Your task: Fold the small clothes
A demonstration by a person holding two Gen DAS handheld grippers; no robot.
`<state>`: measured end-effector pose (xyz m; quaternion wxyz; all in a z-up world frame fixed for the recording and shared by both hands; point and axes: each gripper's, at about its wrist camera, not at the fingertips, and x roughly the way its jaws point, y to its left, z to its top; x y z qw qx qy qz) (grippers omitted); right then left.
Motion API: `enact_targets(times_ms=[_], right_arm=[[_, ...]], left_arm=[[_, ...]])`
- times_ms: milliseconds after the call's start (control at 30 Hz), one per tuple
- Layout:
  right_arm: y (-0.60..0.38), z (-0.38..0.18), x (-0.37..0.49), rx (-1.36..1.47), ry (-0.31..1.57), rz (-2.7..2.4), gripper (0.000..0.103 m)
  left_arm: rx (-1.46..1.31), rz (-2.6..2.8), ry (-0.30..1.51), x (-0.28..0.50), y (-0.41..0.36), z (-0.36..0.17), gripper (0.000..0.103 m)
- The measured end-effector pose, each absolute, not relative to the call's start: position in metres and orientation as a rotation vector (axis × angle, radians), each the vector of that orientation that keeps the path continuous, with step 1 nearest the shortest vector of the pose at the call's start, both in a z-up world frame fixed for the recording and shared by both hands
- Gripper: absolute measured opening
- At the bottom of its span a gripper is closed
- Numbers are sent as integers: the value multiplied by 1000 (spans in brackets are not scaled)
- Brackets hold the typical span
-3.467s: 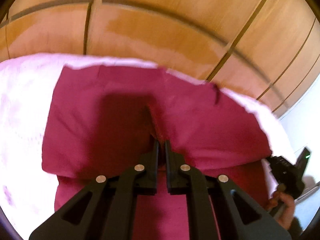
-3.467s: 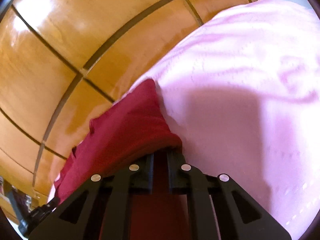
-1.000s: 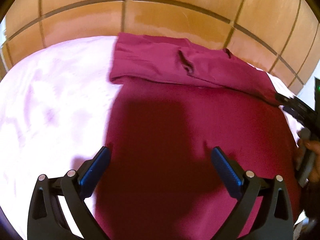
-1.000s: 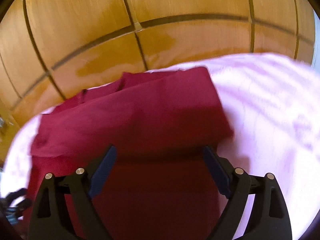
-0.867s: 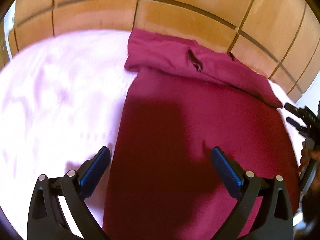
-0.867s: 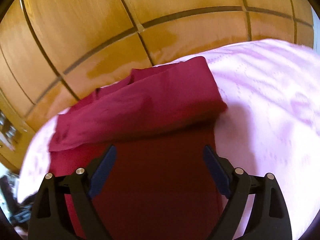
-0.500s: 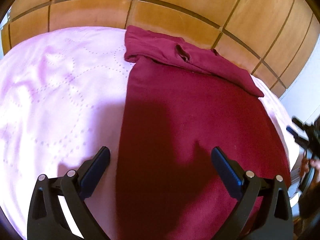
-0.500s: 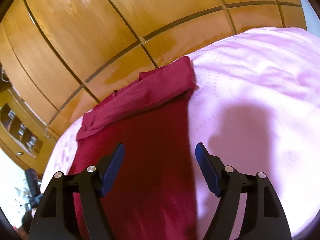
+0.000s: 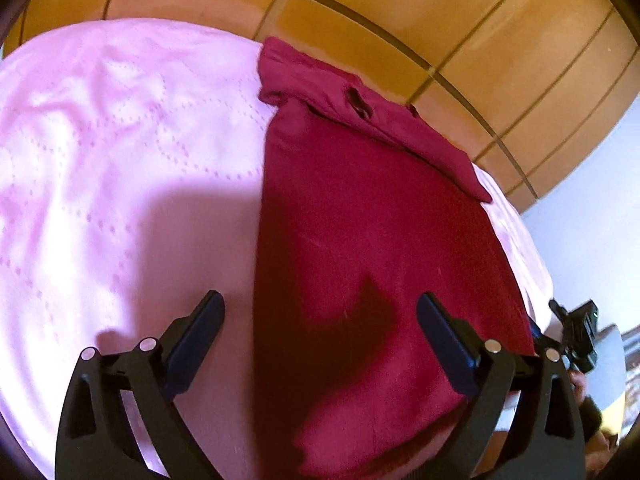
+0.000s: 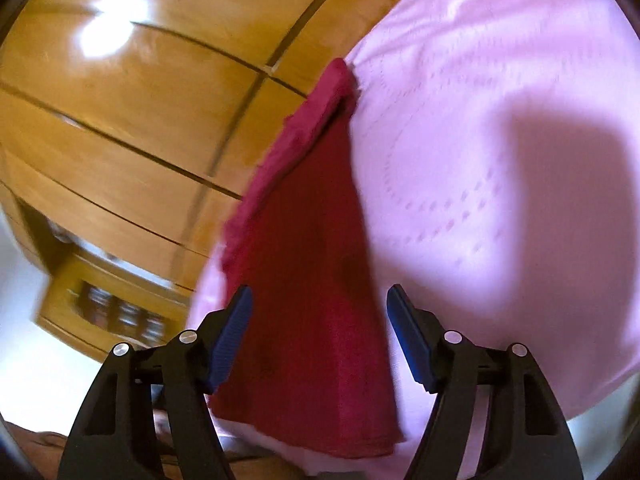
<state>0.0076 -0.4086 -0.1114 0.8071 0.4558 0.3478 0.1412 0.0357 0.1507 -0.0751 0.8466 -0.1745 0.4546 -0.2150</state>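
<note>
Left tongs spread apart, empty, above maroon garment flat on pink bedspread; right tongs likewise apart over garment's near hem

Matt maroon cloth garment on quilted pink bedspread; glossy wooden panelling.

Two wrist views, angled down — shared maroon garment, headboard.
</note>
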Motion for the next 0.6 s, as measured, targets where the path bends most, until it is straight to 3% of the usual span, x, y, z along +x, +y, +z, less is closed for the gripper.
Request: enact_targets(times_ms=[233,467,600], right_arm=[[-390,-116,6,930,691,390,75],[-402,-114,-2,941,802,343,75],[-399,-119,-13,938,875,396,75]], left_arm=[[-387,-565,967,23,143,-78,96],[-407,-583,987,22,146,-77,95],[-372,-561,991,17,147,-78,79]])
